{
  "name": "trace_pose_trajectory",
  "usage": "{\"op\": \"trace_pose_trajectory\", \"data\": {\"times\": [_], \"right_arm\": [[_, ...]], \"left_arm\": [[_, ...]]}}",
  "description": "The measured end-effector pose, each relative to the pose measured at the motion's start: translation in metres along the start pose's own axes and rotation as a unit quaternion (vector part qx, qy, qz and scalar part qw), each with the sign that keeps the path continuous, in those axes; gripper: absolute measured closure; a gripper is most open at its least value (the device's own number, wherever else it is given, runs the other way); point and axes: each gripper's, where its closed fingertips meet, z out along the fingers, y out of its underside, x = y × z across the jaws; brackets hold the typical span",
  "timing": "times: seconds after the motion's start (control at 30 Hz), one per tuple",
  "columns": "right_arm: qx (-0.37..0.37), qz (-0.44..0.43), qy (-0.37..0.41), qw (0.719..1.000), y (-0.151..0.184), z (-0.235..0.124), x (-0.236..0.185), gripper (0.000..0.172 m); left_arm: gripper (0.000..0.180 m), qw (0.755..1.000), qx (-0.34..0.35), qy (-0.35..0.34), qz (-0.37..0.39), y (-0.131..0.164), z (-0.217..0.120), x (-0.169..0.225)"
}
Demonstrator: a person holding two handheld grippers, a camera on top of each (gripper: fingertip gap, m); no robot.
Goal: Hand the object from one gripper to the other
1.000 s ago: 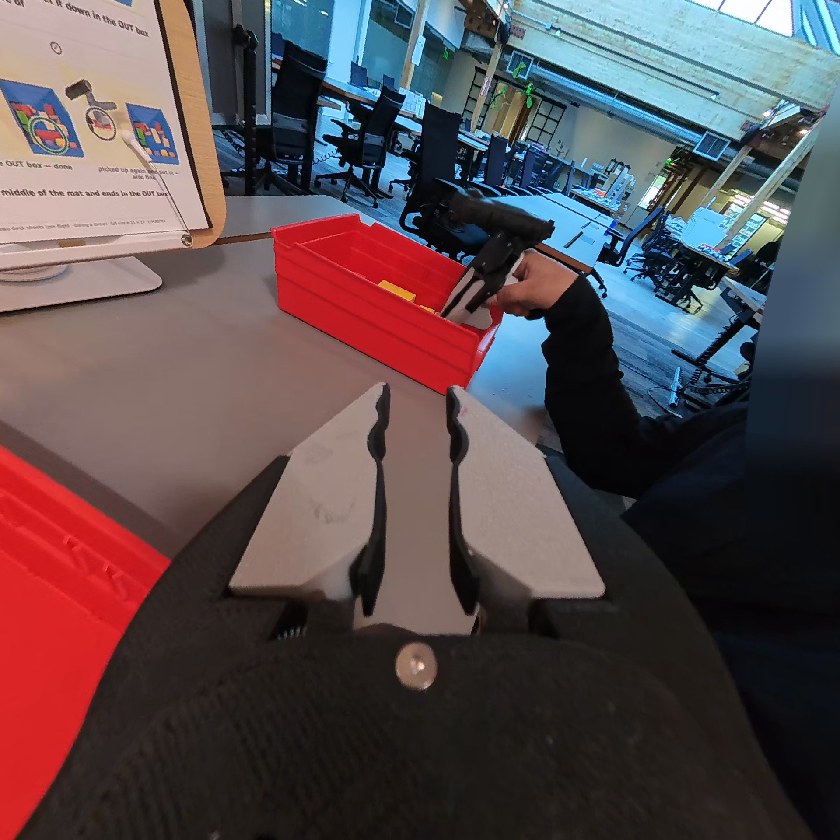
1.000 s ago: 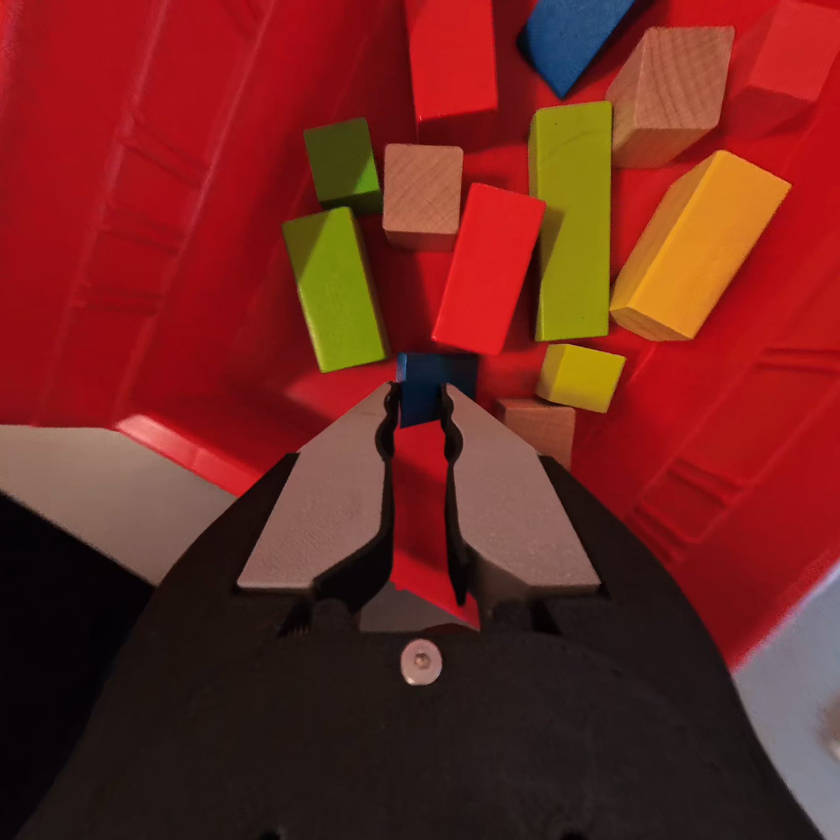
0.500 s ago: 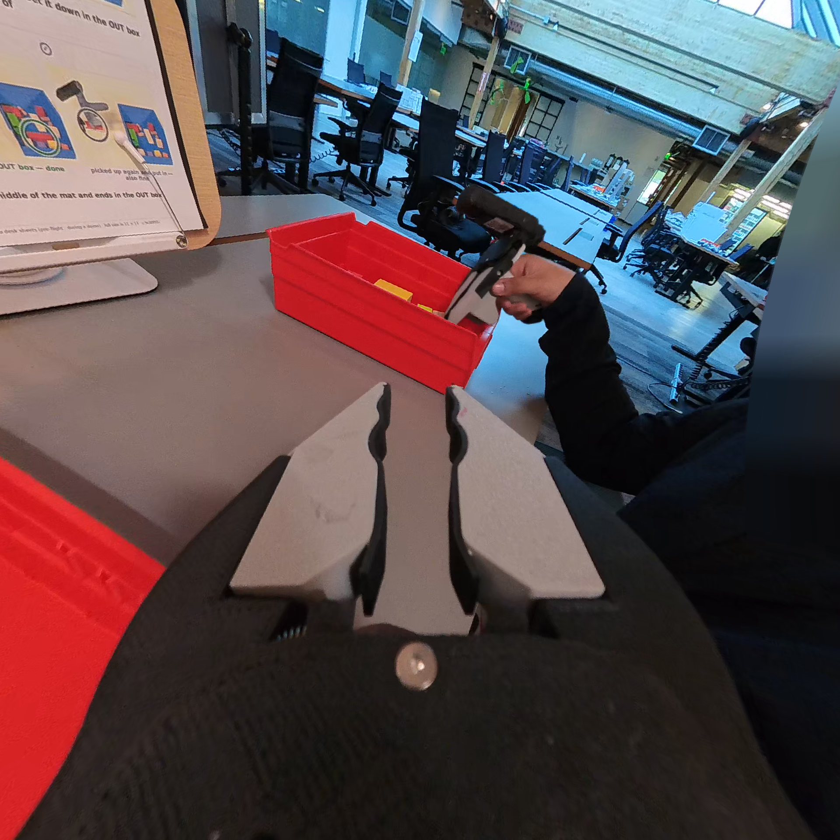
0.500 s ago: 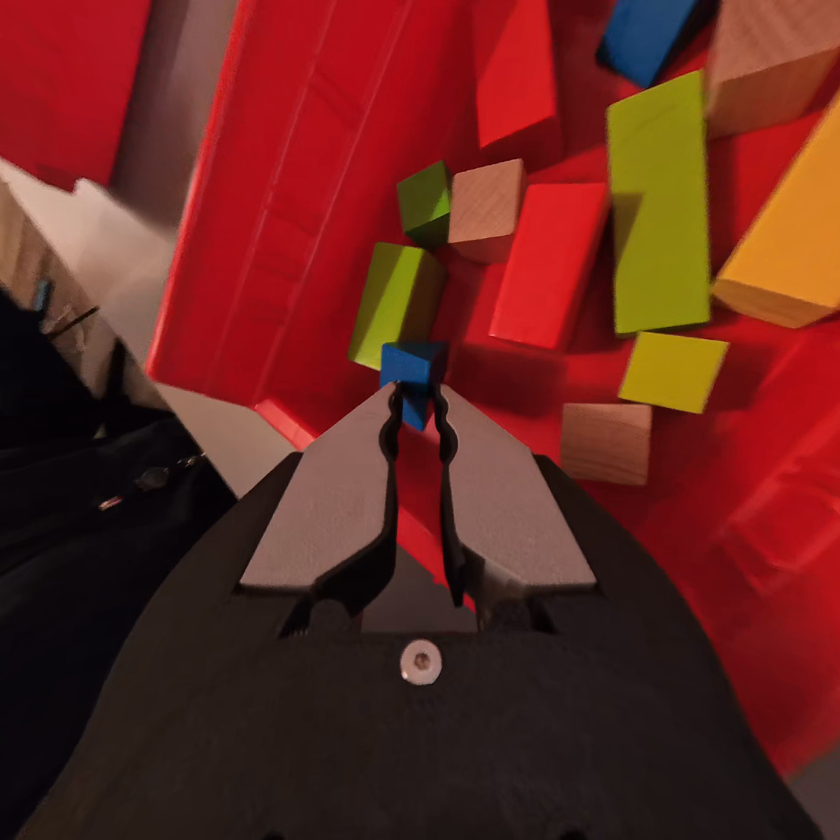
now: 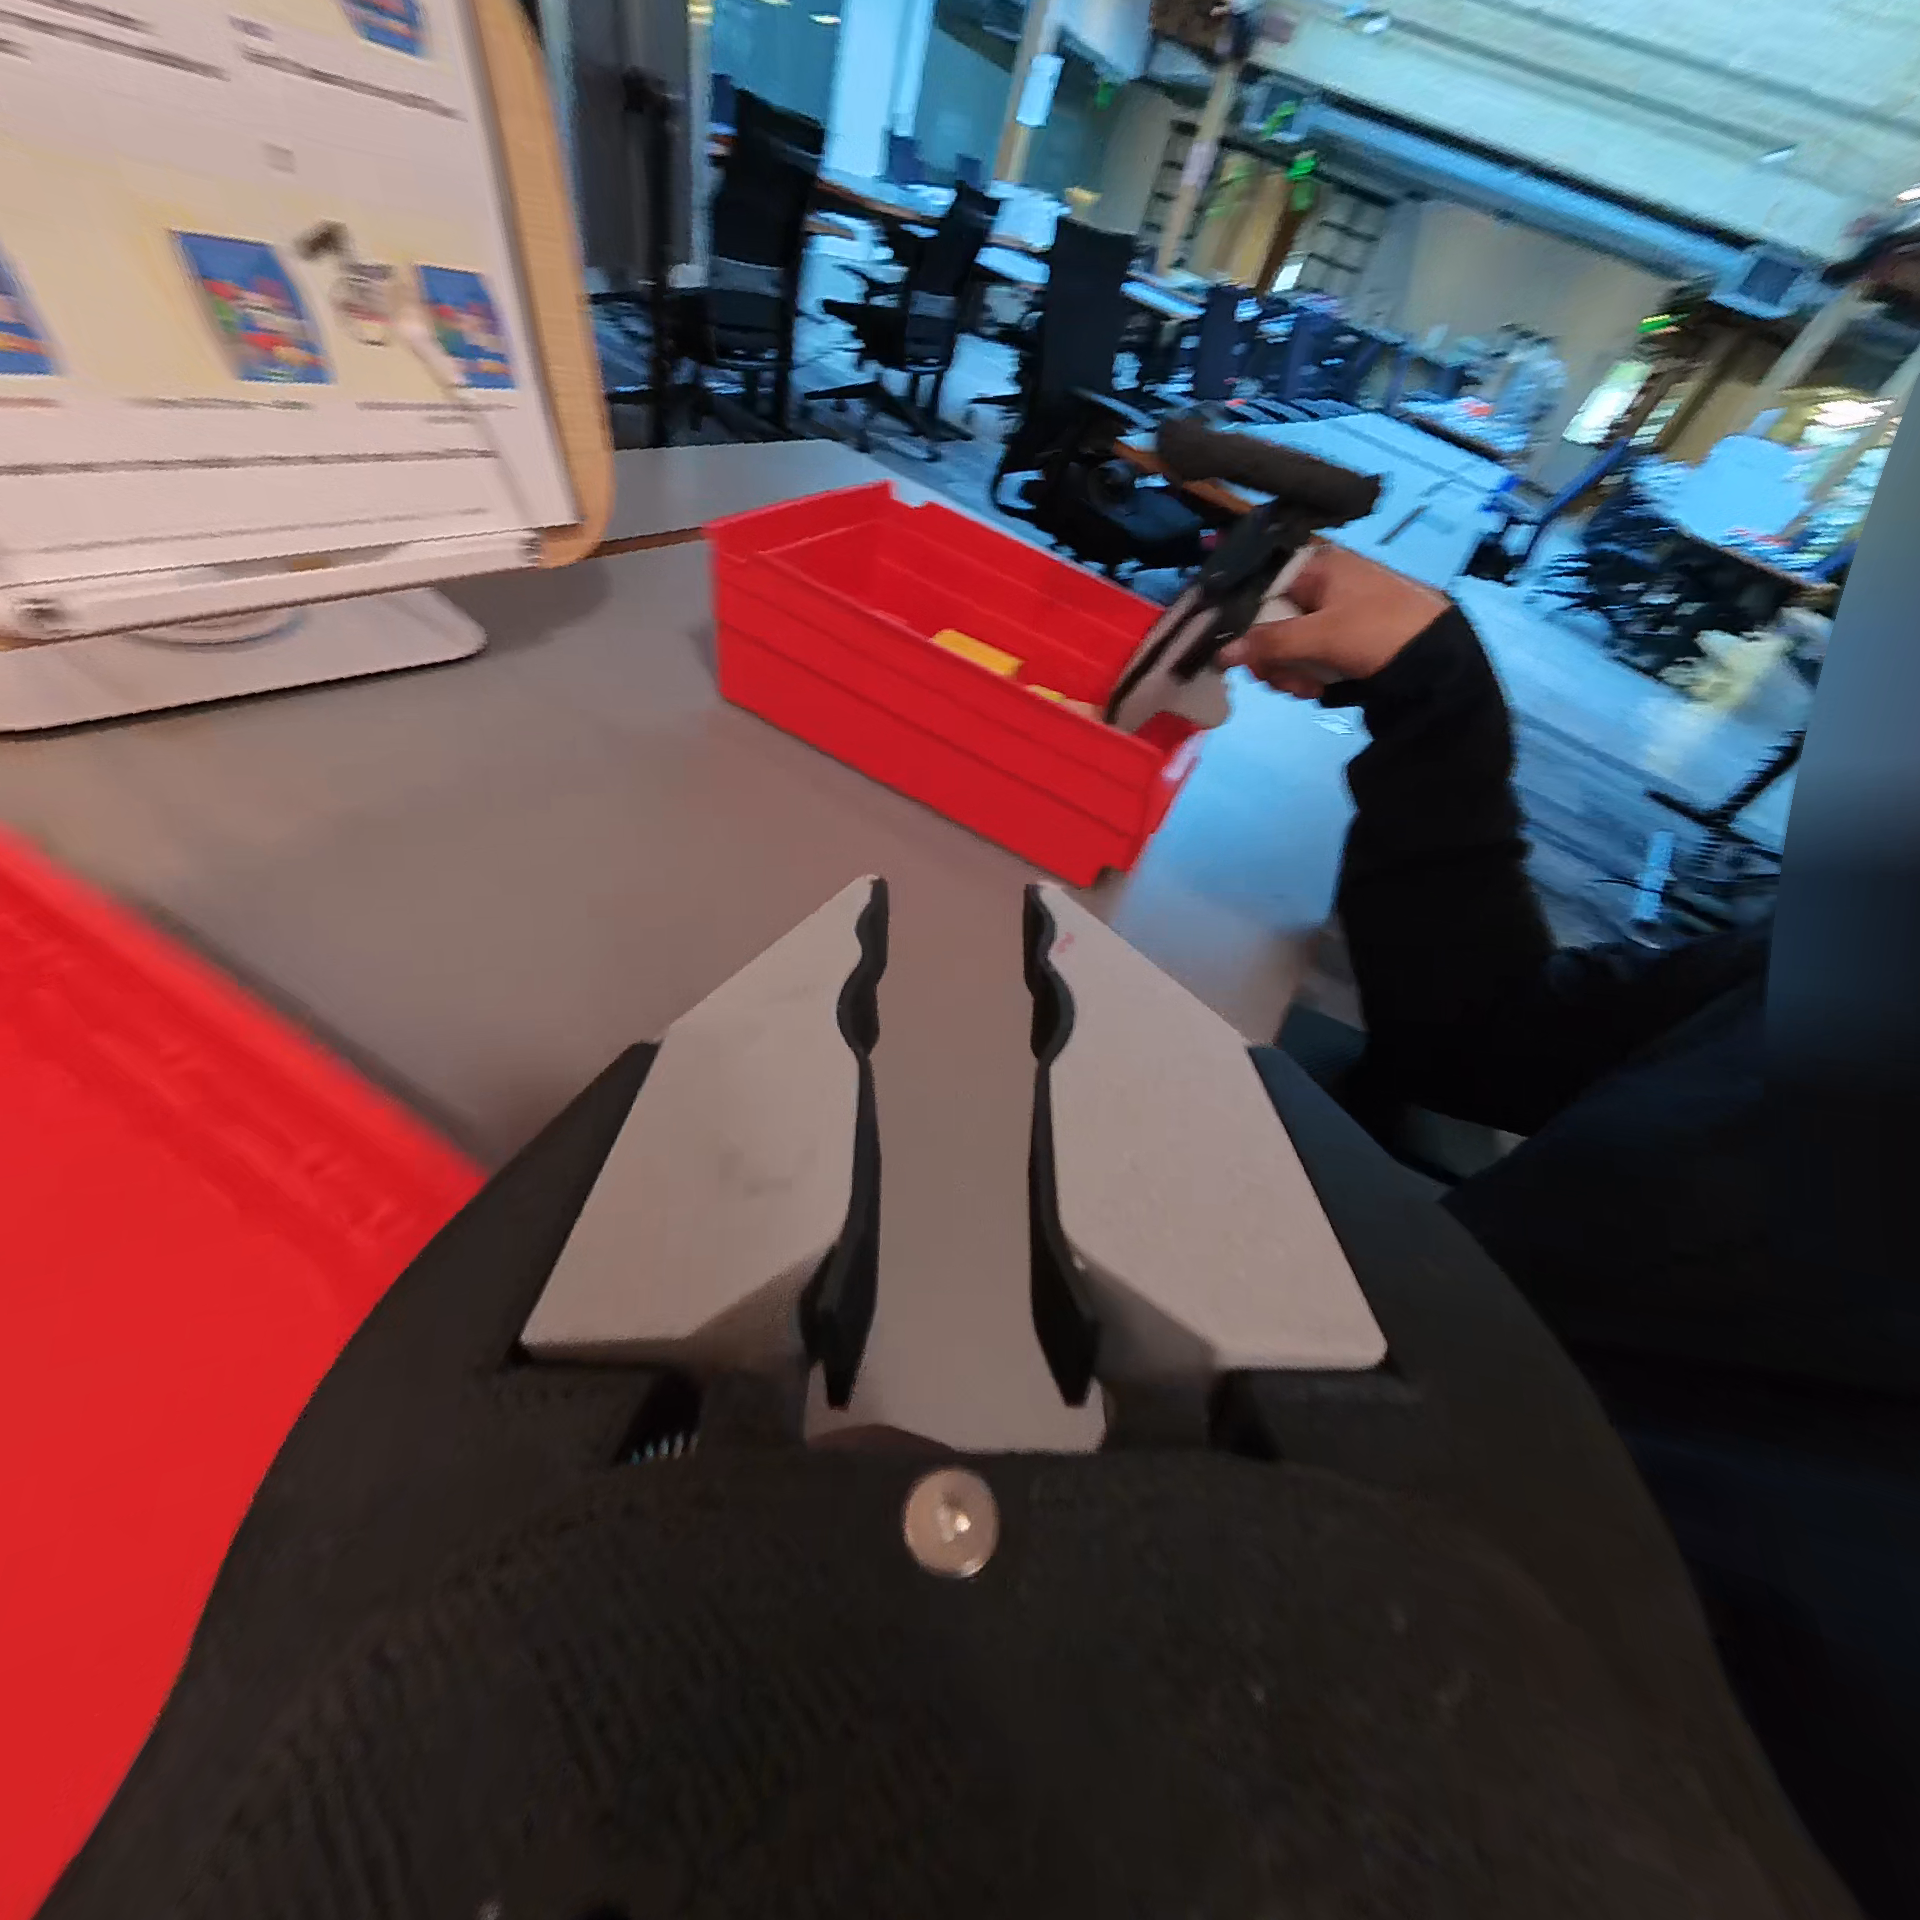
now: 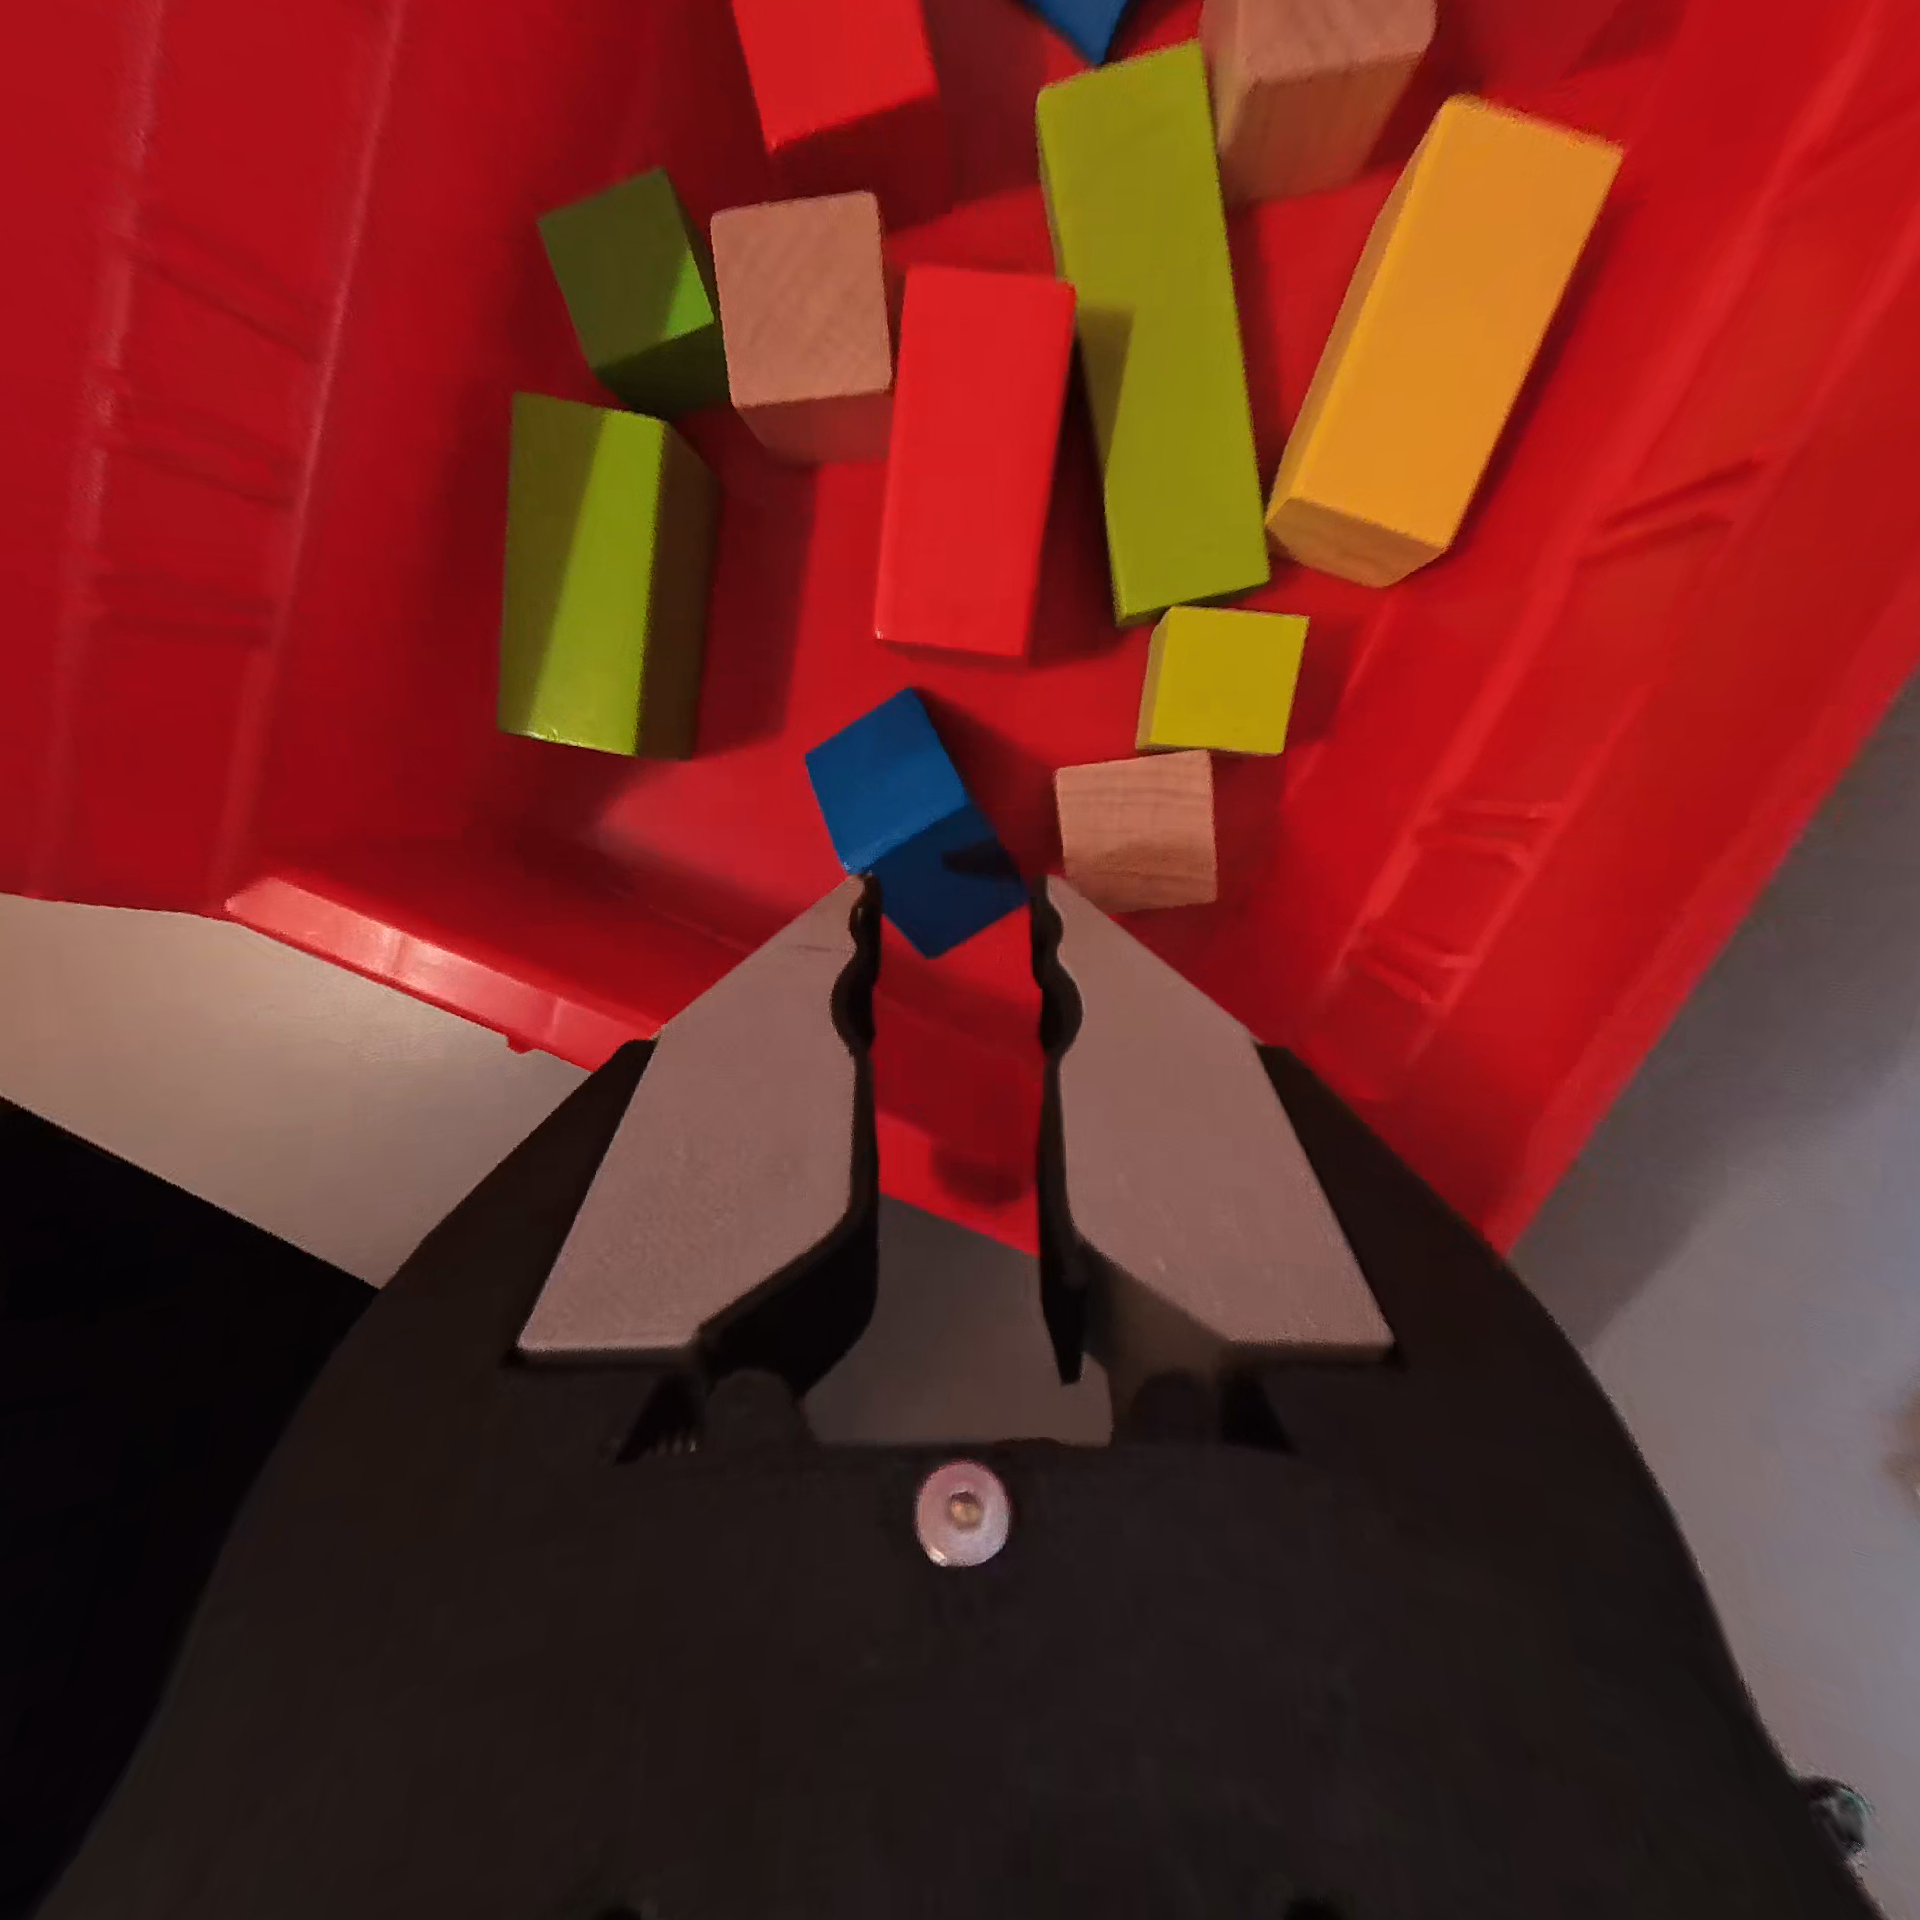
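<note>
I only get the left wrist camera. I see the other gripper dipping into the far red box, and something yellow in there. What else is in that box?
Observer: Lots of wooden blocks lie in the red box: a green block, a red block, and a small blue cube, among others.
Operator: Is the gripper holding one?
Observer: No. The right gripper has its fingers apart. The blue cube lies right at their tips, turned cornerwise, not squeezed.
Operator: What's closest to the blue one?
Observer: A plain wooden cube, just to its right in the right wrist view.
</note>
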Motion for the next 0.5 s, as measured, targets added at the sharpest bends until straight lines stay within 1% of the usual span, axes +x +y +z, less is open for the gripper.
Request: {"op": "trace_pose_trajectory", "data": {"times": [0.07, 0.13, 0.2, 0.27, 0.37, 0.43, 0.5], "right_arm": [[0.035, -0.002, 0.002, 0.999, -0.011, -0.009, 0.0, 0.145], [0.081, -0.003, 0.002, 0.997, -0.024, -0.023, -0.002, 0.145], [0.126, -0.014, 0.001, 0.992, -0.038, -0.037, -0.006, 0.145], [0.167, -0.027, 0.0, 0.986, -0.049, -0.05, -0.011, 0.146], [0.209, -0.039, 0.002, 0.977, -0.062, -0.066, -0.019, 0.147], [0.225, -0.046, 0.003, 0.973, -0.066, -0.072, -0.023, 0.148], [0.235, -0.051, 0.007, 0.971, -0.069, -0.077, -0.027, 0.148]], "left_arm": [[0.154, 0.999, -0.012, -0.036, 0.002, 0.001, -0.013, -0.015], [0.148, 0.993, -0.046, -0.104, 0.006, 0.005, -0.033, -0.041], [0.138, 0.978, -0.112, -0.174, 0.016, 0.013, -0.058, -0.069], [0.137, 0.959, -0.187, -0.213, 0.019, 0.022, -0.081, -0.092], [0.137, 0.926, -0.297, -0.234, -0.003, 0.041, -0.101, -0.119], [0.136, 0.891, -0.376, -0.255, -0.016, 0.061, -0.112, -0.142], [0.134, 0.851, -0.44, -0.283, -0.041, 0.083, -0.125, -0.165]]}}
